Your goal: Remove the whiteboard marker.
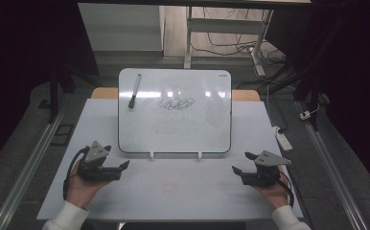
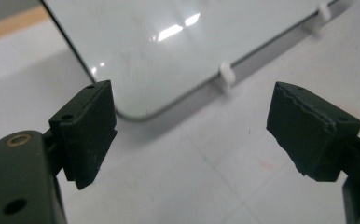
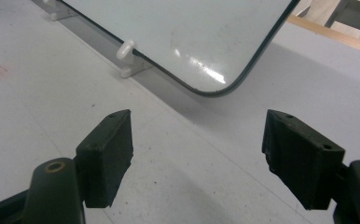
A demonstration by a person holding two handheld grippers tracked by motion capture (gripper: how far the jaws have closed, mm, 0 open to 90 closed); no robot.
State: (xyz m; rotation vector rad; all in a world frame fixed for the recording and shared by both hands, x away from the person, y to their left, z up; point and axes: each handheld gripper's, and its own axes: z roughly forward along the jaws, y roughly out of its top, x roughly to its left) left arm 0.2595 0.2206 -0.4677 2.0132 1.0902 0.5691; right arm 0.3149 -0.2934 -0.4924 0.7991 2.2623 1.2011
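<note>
Faintly legible: whiteboard [image 1: 174,111] scribble [image 1: 176,103].

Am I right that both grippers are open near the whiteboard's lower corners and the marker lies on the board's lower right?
Not quite: in the high view the marker lies at the upper left of the whiteboard. The left gripper and right gripper are indeed open near its lower corners.

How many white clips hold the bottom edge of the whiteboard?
2. One white clip sits toward the left of the whiteboard bottom edge, the other white clip toward the right. Both stand on the table between the open left tongs and right tongs.
</note>
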